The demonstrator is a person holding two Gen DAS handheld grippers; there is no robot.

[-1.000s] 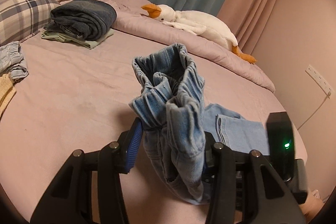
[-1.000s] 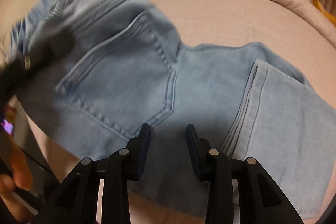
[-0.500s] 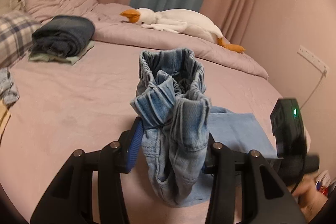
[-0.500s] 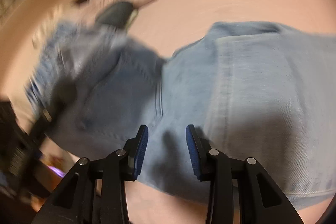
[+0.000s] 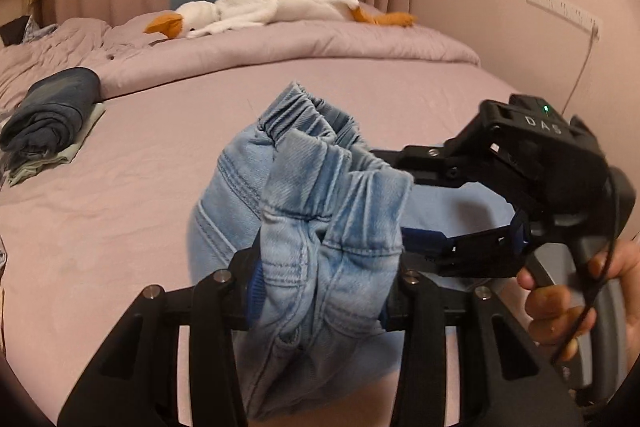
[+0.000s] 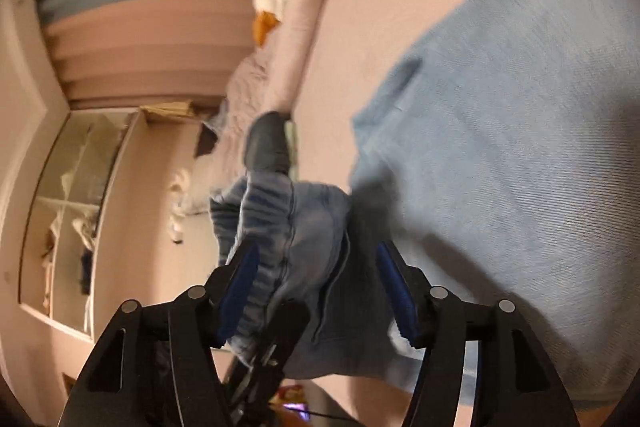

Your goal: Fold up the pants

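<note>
Left wrist view: left gripper clamps the pants by the bunched waistband (legs trail onto the bed). Right gripper has swung in sideways, jaws just widened round the waistband w/o pinching; likely a handover or second grip.

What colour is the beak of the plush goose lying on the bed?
Orange; the white plush goose's beak shows best in the left wrist view.

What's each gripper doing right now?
Left gripper: closed on the jeans waistband.
Right gripper: open, jaws just widened, waistband between them, not pinched.
</note>
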